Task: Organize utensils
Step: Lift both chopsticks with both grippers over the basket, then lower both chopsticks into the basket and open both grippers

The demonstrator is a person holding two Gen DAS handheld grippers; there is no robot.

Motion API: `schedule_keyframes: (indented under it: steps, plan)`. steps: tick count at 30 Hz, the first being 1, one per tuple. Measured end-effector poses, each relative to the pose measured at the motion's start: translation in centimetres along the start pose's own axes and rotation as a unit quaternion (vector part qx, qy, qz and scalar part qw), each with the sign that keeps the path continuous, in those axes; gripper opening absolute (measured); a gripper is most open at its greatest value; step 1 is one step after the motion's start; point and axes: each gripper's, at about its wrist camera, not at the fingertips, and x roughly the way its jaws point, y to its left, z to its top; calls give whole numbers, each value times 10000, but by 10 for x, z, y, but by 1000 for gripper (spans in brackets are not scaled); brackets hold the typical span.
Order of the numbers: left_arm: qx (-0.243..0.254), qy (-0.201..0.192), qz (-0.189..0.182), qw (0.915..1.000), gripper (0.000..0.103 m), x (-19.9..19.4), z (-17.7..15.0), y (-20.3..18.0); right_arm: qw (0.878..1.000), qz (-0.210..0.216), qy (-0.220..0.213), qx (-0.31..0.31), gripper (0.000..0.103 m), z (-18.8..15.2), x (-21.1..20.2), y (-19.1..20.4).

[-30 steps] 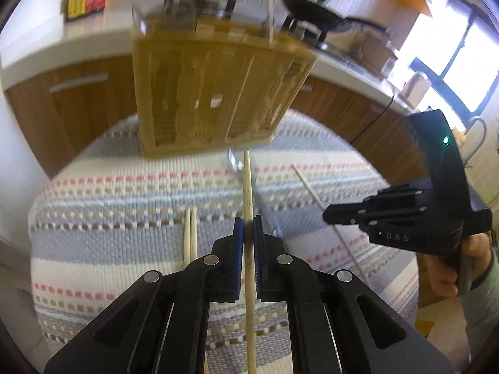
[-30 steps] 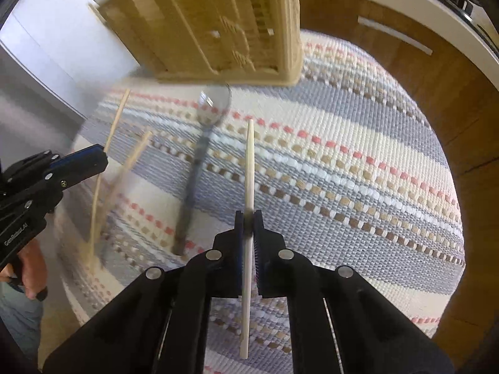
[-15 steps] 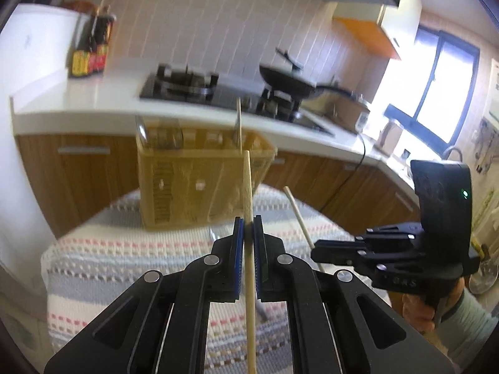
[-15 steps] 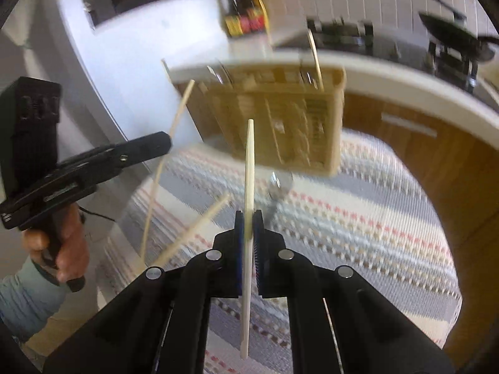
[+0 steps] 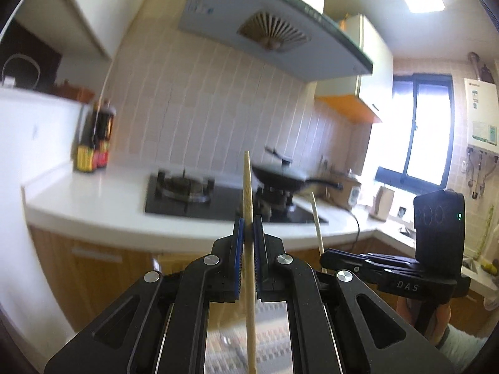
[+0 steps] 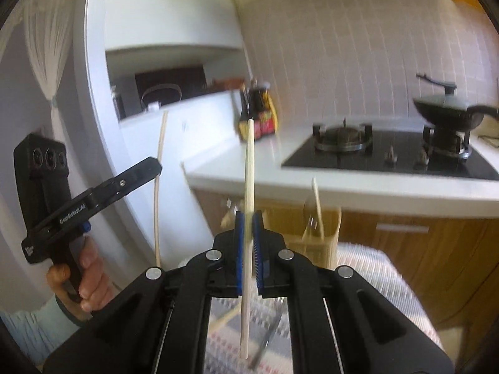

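Note:
My left gripper (image 5: 248, 227) is shut on a wooden chopstick (image 5: 248, 193) that stands upright, tip up, lifted high above the table. My right gripper (image 6: 248, 221) is shut on a second wooden chopstick (image 6: 249, 168), also upright. Each gripper shows in the other's view: the right gripper (image 5: 330, 254) with its chopstick (image 5: 316, 218), and the left gripper (image 6: 152, 165) with its chopstick (image 6: 159, 187). The yellow utensil basket (image 6: 318, 233) stands on the striped tablecloth (image 6: 374, 268) just past my right gripper, with a chopstick (image 6: 316, 199) and cutlery upright in it.
A white counter (image 5: 93, 202) with a gas hob (image 5: 187, 193) and a black pan (image 5: 280, 177) runs behind the table. Sauce bottles (image 5: 95, 143) stand at its left end. More utensils lie blurred on the cloth below my right gripper.
Both grippers have risen and tilted upward with their chopsticks, from low over the tablecloth to above the basket. The basket has dropped out of the left wrist view.

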Motion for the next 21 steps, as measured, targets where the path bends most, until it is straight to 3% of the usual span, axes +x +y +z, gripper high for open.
schedule_keyframes:
  steps: [8, 10, 16, 21]
  plan:
    - [170, -592, 251, 9978, 4, 31, 21, 14, 9972, -339, -661, 114, 4, 38, 27, -20]
    - [152, -690, 334, 9969, 4, 42, 23, 21, 9947, -586, -833, 128, 4, 44, 34, -25]
    - [91, -737, 483, 9961, 4, 73, 16, 36, 9847, -1300, -1154, 124, 4, 50, 63, -45]
    - [180, -722, 693, 9948, 4, 93, 3, 40, 9815, -1521, -1150, 183, 5, 42, 87, -61]
